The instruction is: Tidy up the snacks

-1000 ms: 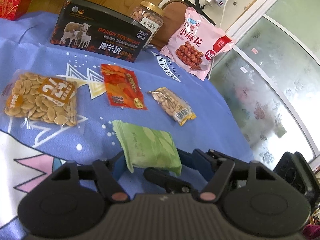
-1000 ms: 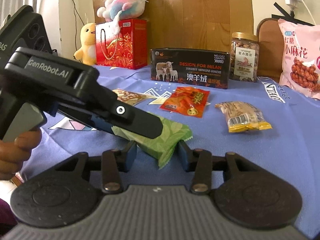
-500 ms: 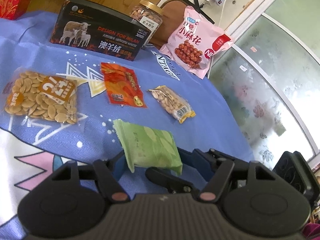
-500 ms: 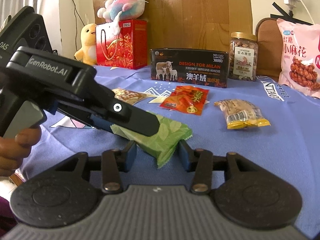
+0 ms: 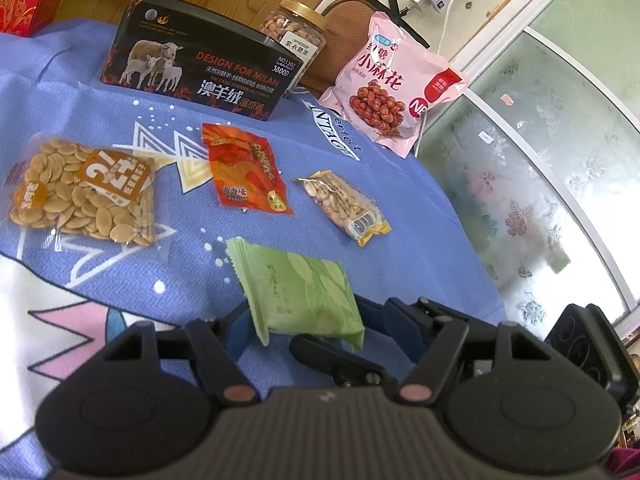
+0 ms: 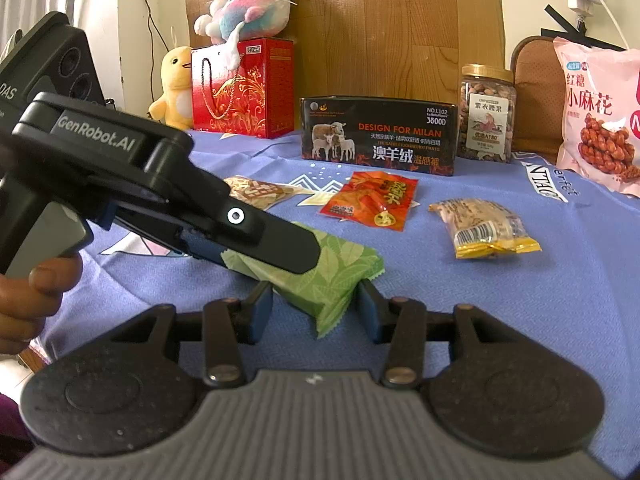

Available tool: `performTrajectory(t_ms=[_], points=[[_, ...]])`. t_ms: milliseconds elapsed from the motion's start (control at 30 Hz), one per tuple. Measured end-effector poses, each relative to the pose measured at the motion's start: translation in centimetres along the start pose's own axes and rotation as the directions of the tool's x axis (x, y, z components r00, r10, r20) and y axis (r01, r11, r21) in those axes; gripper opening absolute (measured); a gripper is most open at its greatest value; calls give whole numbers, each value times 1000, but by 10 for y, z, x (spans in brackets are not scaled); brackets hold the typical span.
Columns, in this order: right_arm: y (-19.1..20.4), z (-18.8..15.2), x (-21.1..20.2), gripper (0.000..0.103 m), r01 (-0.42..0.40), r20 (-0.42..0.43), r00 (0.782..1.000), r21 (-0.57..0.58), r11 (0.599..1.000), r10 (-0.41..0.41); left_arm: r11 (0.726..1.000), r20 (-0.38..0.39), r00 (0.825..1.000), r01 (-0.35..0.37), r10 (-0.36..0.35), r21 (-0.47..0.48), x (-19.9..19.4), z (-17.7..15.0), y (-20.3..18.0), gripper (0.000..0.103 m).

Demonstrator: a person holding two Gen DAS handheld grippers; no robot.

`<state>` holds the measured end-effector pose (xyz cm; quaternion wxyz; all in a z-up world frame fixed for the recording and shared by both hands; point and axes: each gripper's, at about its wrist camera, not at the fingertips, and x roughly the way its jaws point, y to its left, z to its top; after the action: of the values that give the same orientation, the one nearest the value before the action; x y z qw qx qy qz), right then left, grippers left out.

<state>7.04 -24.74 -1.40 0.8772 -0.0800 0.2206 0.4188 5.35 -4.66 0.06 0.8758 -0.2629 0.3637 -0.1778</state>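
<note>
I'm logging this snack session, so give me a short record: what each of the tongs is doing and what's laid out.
Left tongs: shut on green packet
Right tongs: open, straddling that packet's corner
Loose on blue cloth: seed packet, red packet, peanut packet
At back: black tin, nut jar, pink bag

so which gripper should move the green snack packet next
Left, probably: the left gripper appears clamped across the green snack packet, while the right gripper is open around only its crimped end.
</note>
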Motion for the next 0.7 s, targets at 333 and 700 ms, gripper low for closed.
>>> performTrajectory(t_ms=[333,700], points=[[0,0,0,50,-2,0,1000,0,1000,2,1000,-7,1000,1,-1,5,0,0,0,70],[2,1,-1,50,-13,1,1000,1,1000,13,998,28,999,26,-25,-53,-20,6,14,70]])
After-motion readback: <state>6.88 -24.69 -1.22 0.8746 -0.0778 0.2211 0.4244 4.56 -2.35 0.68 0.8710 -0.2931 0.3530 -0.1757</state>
